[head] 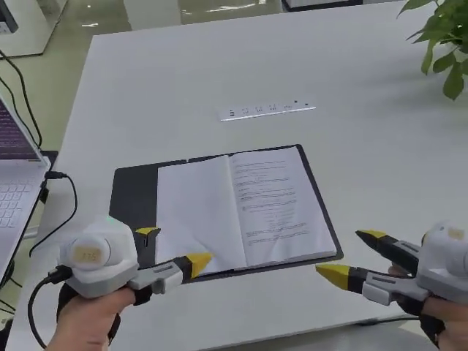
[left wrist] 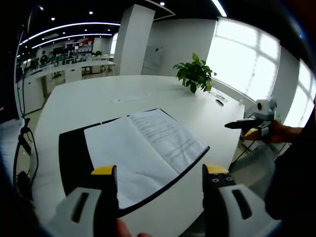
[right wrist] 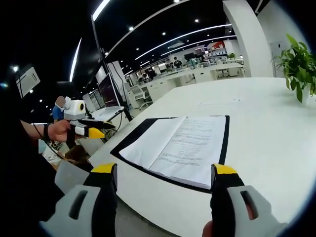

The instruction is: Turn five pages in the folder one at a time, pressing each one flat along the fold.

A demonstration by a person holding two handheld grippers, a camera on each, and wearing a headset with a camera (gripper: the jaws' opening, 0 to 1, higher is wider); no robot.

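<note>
A black folder point(head: 131, 196) lies open on the white table, with a blank white page point(head: 196, 213) on its left and a printed page point(head: 278, 205) on its right. My left gripper point(head: 172, 250) hovers open at the folder's near left corner, yellow tips apart, holding nothing. My right gripper point(head: 352, 256) is open too, off the folder's near right corner, clear of the paper. The left gripper view has the folder point(left wrist: 74, 153) just beyond the jaws, and the right gripper point(left wrist: 247, 123) at the far right. In the right gripper view the folder point(right wrist: 224, 138) lies ahead, the left gripper point(right wrist: 91, 129) at the left.
A power socket strip point(head: 268, 111) is set into the table behind the folder. A laptop point(head: 14, 183) with a black cable point(head: 69, 212) sits at the left edge. A potted plant point(head: 446, 44) stands at the far right corner. The table's near edge runs just below the grippers.
</note>
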